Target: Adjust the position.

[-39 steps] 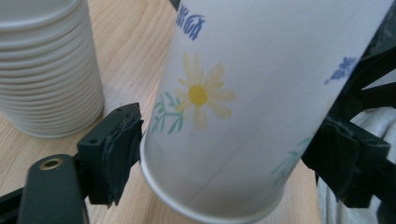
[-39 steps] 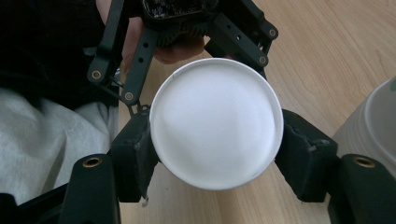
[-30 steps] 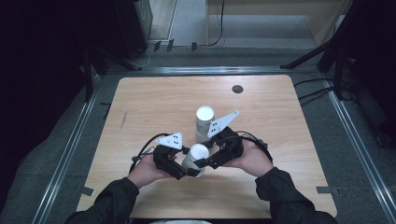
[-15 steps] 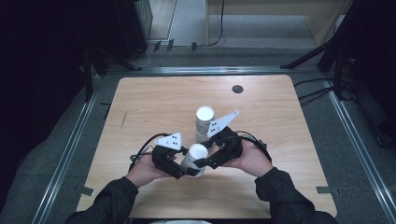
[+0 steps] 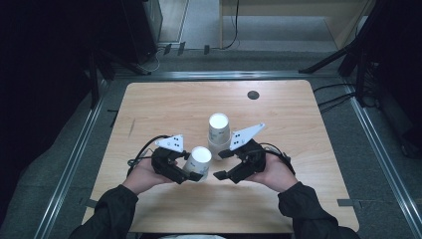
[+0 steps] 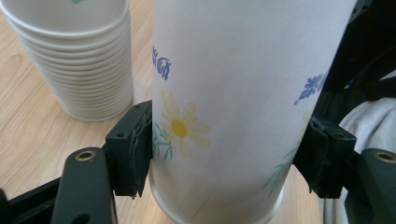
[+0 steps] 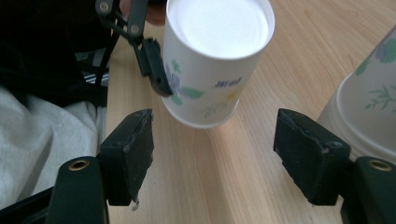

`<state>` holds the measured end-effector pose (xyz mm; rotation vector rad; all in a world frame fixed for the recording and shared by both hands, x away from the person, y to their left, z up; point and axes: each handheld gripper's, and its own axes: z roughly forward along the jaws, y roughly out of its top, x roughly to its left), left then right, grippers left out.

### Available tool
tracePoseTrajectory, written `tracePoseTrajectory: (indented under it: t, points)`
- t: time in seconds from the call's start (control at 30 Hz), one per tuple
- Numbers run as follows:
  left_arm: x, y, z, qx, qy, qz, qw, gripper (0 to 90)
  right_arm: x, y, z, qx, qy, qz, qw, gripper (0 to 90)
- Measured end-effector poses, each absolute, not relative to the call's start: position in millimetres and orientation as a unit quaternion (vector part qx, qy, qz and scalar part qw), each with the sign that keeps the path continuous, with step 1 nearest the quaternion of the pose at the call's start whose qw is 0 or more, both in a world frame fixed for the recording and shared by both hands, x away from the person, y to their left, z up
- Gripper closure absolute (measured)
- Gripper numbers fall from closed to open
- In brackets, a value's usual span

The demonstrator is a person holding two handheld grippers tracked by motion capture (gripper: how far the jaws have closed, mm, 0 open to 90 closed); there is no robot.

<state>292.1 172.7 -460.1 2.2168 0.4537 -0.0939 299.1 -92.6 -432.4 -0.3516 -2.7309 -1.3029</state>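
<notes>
Wooden worktop (image 5: 164, 107) sits in a dark room, with the stack of inverted cups (image 5: 218, 130) at its middle and one paper cup (image 5: 198, 162) just toward the near edge from it. My left gripper (image 5: 191, 172) is clamped on that cup, while my right gripper (image 5: 221, 164) has just been opening, its jaws now wide with nothing between them. So the handover looks done, and bare wood toward the left and right edges leaves room to carry it off.
</notes>
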Motion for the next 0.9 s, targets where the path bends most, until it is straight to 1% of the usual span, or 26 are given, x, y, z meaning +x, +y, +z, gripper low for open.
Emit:
tracePoseTrajectory:
  t: [0.23,0.4,0.43,0.47,0.53,0.87,0.9]
  points:
    - [294,173,-452,0.905,0.166,-0.028,0.390,29.0,294,-97,-444,-0.131,-0.895,-0.425,0.040,30.6]
    - [298,170,-453,0.928,0.153,-0.029,0.340,29.0,291,-98,-457,-0.137,-0.899,-0.414,0.035,31.1]
    - [298,170,-453,0.928,0.153,-0.029,0.340,29.0,291,-98,-457,-0.137,-0.899,-0.414,0.035,31.1]
    - [299,167,-455,0.934,0.148,-0.026,0.326,29.0,291,-98,-459,-0.139,-0.900,-0.412,0.036,31.2]
    - [300,164,-456,0.937,0.146,-0.028,0.316,29.0,289,-96,-465,-0.134,-0.905,-0.403,0.030,31.3]
    - [299,145,-465,0.959,0.114,-0.033,0.257,28.7,289,-94,-473,-0.136,-0.905,-0.402,0.030,31.3]
    - [299,141,-467,0.964,0.105,-0.031,0.243,28.6,289,-93,-474,-0.135,-0.906,-0.401,0.029,31.3]
